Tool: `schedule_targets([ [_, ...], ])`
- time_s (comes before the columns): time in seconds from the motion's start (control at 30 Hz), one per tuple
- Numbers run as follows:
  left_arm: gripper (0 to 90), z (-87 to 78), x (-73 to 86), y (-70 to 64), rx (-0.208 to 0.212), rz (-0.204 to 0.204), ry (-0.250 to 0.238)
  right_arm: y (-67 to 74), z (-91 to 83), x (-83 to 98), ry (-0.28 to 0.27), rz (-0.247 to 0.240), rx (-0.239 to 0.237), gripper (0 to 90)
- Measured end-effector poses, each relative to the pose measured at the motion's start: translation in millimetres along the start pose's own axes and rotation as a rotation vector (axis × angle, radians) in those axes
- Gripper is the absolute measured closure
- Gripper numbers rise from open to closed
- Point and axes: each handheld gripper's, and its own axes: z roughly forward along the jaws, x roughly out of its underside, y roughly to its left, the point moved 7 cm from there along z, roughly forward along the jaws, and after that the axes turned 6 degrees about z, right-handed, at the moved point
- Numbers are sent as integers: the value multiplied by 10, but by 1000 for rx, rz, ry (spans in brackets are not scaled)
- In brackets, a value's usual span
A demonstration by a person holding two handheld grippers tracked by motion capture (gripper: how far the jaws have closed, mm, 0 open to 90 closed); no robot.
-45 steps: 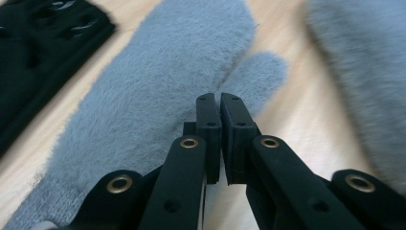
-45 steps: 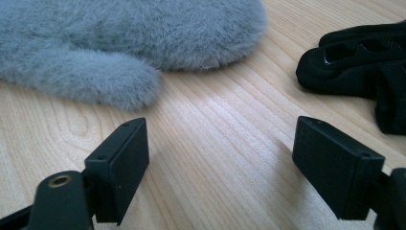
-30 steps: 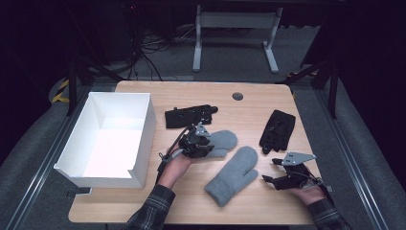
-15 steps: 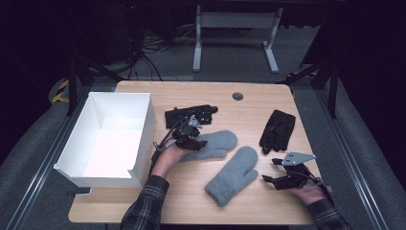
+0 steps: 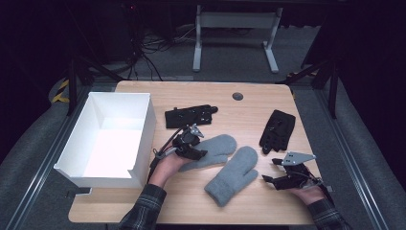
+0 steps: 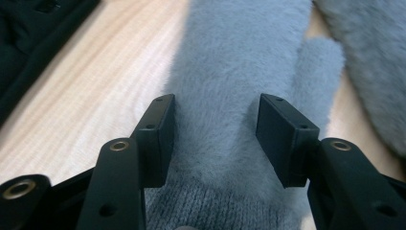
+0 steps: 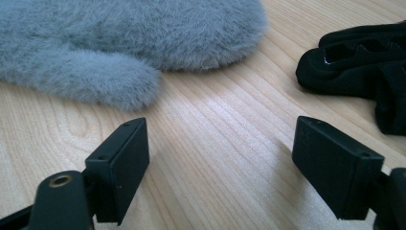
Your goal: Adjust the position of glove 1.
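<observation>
Grey and fluffy, the mitten (image 6: 239, 96) you are working on lies flat on the wooden table (image 5: 249, 110), right under your left tongs (image 5: 194, 144). In the left gripper view the mitten runs between the two black jaws and goes on past their tips, with its thumb sticking out just past the jaw on the picture's right. Those jaws have just been opening; now they stand spread on either side of the mitten and do not squeeze it. A second grey mitten (image 5: 233, 175) lies just beside the first one, between your two tongs. Your right tongs (image 5: 274, 172) rest low near the table's front edge, and their jaws are spread wide with only bare wood between them. In the right gripper view that second mitten lies ahead of the jaws toward the picture's left, and a black glove (image 7: 364, 62) lies ahead toward the picture's right. Another black glove (image 5: 190, 115) lies just past your left tongs, farther from you. A white box (image 5: 143, 129) stands open close beside your left hand (image 5: 167, 165).
</observation>
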Motion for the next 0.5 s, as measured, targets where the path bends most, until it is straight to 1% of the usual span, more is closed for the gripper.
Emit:
schedule_targets([
  [0.07,498,-8,18,-39,2,20,6,1,1,0,-1,0,-1,209],
  [0.13,556,2,29,-57,-11,36,11,1,1,0,-1,0,-1,209],
  [0.17,606,6,35,-64,-13,42,19,1,1,0,-1,0,-1,209],
  [0.27,766,15,25,-76,-26,36,33,1,1,0,-1,0,-1,209],
  [0.3,801,15,19,-79,-21,17,37,0,0,0,0,0,0,209],
  [0.33,821,13,12,-74,-21,-12,37,1,1,0,-1,0,-1,209],
  [0.37,835,2,7,-69,-15,-31,40,0,0,0,0,0,0,209],
  [0.4,842,-9,3,-62,-12,-40,34,0,0,0,0,0,0,211],
  [0.47,849,-54,-6,-50,6,-72,21,0,-1,-1,-3,5,3,220],
  [0.5,850,-72,-13,-45,6,-82,6,-2,-4,-2,-2,9,4,237],
])
